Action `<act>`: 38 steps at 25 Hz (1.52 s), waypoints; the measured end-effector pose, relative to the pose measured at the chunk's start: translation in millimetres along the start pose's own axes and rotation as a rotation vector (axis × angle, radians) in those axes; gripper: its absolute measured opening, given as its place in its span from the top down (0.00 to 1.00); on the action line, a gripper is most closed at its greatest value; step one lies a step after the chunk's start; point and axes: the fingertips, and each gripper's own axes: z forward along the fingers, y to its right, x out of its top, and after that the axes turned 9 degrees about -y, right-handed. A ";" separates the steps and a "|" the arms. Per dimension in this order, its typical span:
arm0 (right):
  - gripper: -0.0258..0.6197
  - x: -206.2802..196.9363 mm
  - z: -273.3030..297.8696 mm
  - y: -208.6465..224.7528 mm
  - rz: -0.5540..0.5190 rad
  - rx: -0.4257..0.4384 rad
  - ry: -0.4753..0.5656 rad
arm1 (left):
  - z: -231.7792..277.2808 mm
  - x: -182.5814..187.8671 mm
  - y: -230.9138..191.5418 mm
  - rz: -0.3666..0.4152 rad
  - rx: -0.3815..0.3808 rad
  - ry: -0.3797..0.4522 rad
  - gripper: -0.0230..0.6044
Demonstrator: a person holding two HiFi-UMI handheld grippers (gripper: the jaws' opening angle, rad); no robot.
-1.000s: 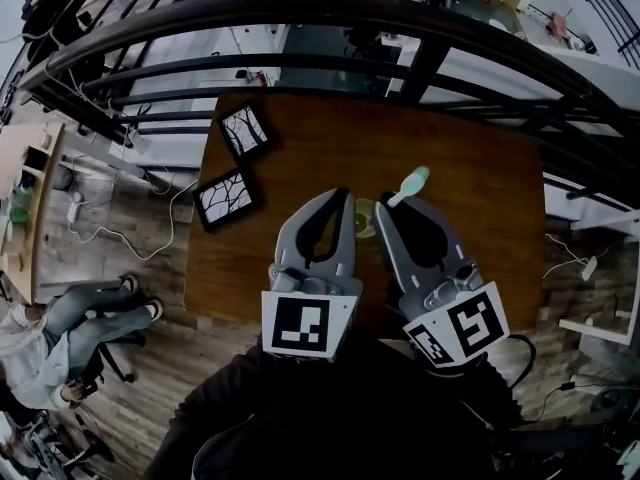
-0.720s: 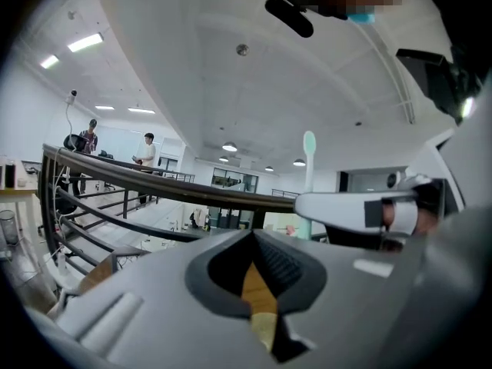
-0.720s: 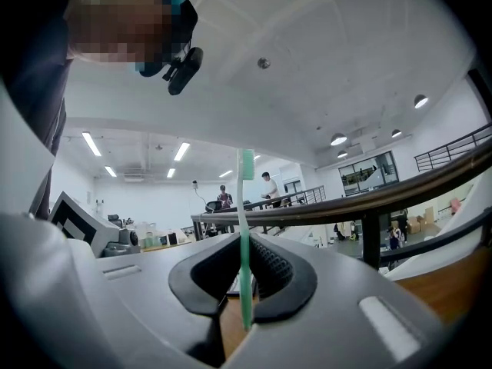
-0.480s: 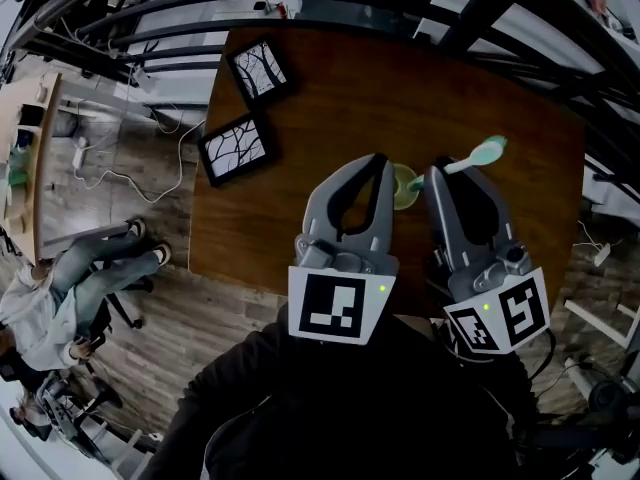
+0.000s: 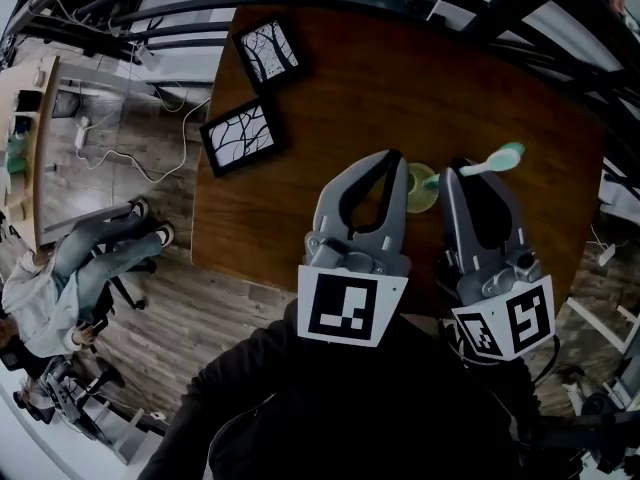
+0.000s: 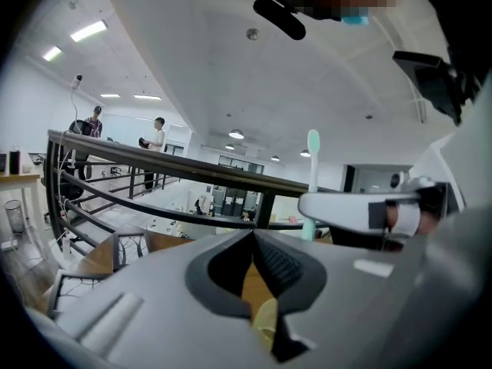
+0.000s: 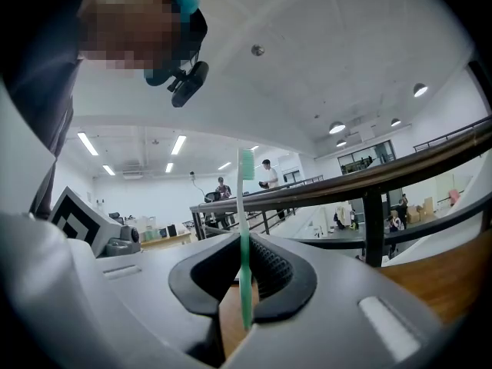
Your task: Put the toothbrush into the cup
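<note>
Table: a brown wooden table is lying under both pairs of jaws and stretching away beyond their tips.
Left gripper: the grey left gripper is hovering over the table with its jaw tips pressed together, pinching nothing.
Right gripper: the grey right gripper is pinching the handle of a slim mint-green plastic toothbrush between its jaws.
Pictures: a near black-framed picture and a far black-framed picture, both showing bare branches, are lying flat, well to the left of the left jaws.
Cup: a small pale yellow-green round cup is sitting between the two grippers, just beside the left jaws, and is showing through their gap in the left gripper view.
Toothbrush: it is standing upright across the right jaws, its bristle head rising well above their tips; it is not in the cup.
</note>
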 end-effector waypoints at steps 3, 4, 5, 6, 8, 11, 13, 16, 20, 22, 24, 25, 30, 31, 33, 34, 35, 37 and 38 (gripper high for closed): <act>0.91 -7.7 2.6 2.7 0.013 0.000 -0.005 | 5.1 -5.8 -2.0 -0.011 0.001 -0.017 0.95; 0.91 -10.2 2.9 3.3 0.020 0.000 -0.007 | 6.5 -8.0 -1.7 -0.009 -0.001 -0.026 0.95; 0.91 -12.6 3.2 3.8 0.027 0.000 -0.008 | 7.8 -10.2 -1.2 -0.005 -0.004 -0.035 0.95; 0.91 -14.9 3.2 4.3 0.034 0.000 -0.010 | 9.1 -12.5 -0.4 -0.003 -0.006 -0.044 0.95; 0.91 -19.1 2.9 5.8 0.047 0.000 -0.013 | 11.7 -16.6 1.9 0.001 -0.010 -0.060 0.95; 0.91 -25.6 1.9 8.9 0.065 -0.001 -0.018 | 15.2 -21.5 5.4 0.009 -0.015 -0.078 0.95; 0.91 -30.3 1.4 10.0 0.069 -0.003 -0.025 | 16.7 -24.6 6.8 0.010 -0.015 -0.089 0.95; 0.91 -36.8 2.9 10.3 0.078 -0.001 -0.029 | 18.2 -30.4 5.8 0.014 -0.012 -0.106 0.95; 0.91 -44.2 5.8 11.5 0.091 0.004 -0.037 | 21.0 -38.1 5.6 0.015 -0.012 -0.124 0.95; 0.91 -48.0 7.4 11.3 0.096 0.007 -0.042 | 22.2 -41.4 5.4 0.008 -0.013 -0.130 0.95; 0.91 -52.2 8.7 11.0 0.100 0.010 -0.048 | 23.0 -44.7 4.1 0.002 -0.012 -0.136 0.95; 0.91 -54.1 9.1 11.2 0.102 0.011 -0.051 | 23.5 -46.0 3.8 0.000 -0.011 -0.139 0.95; 0.91 -60.7 9.4 11.8 0.095 0.012 -0.066 | 25.6 -51.2 4.2 -0.011 -0.009 -0.147 0.95; 0.91 -61.7 9.9 12.0 0.094 0.012 -0.067 | 26.2 -52.2 4.1 -0.014 -0.009 -0.148 0.95; 0.91 -63.8 10.8 12.5 0.095 0.012 -0.068 | 27.3 -54.4 4.4 -0.015 -0.010 -0.152 0.95; 0.91 -65.0 10.9 12.8 0.095 0.014 -0.071 | 27.9 -55.3 4.8 -0.016 -0.011 -0.154 0.95; 0.91 -66.6 10.9 12.9 0.095 0.015 -0.075 | 28.3 -56.1 5.1 -0.016 -0.011 -0.156 0.95; 0.91 -70.8 10.8 12.8 0.094 0.021 -0.086 | 29.1 -57.8 5.3 -0.019 -0.010 -0.159 0.95; 0.91 -72.6 11.1 12.7 0.094 0.024 -0.090 | 29.4 -58.8 5.0 -0.022 -0.009 -0.160 0.95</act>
